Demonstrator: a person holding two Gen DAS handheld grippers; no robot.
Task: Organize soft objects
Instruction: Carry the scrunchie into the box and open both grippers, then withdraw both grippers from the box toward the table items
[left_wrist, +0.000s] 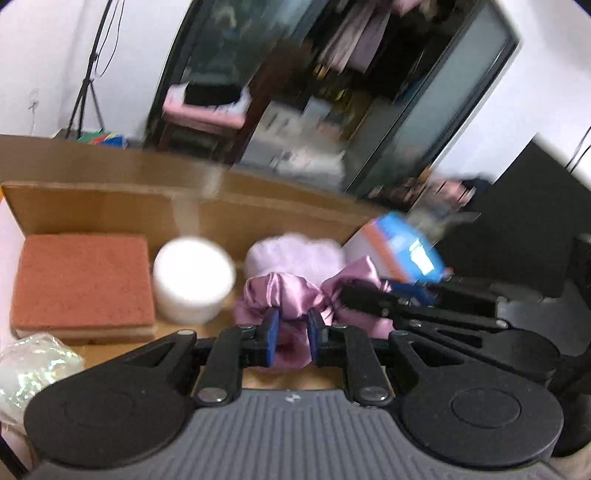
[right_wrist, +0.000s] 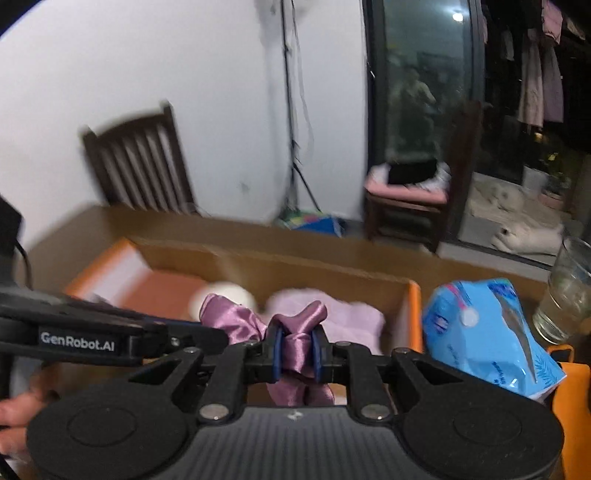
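You have a shiny mauve satin cloth (left_wrist: 291, 295) between blue-padded black fingers (left_wrist: 272, 328). Behind it sit a pale lilac fluffy towel (left_wrist: 295, 251), a plain white round tub (left_wrist: 192, 280) and a terracotta-orange sponge block (left_wrist: 83, 284) in the brown cardboard box (left_wrist: 110, 210). Your bright blue plastic pack (right_wrist: 487, 332) carries white and pink print.

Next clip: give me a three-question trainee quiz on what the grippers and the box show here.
1. True or false: both grippers grip the same purple satin cloth.
2. What lies at the left end of the cardboard box? A) orange sponge block B) glass C) blue packet
3. Name the white thing beside the sponge.

Key: 1 true; 2 A; 3 the white round tub.
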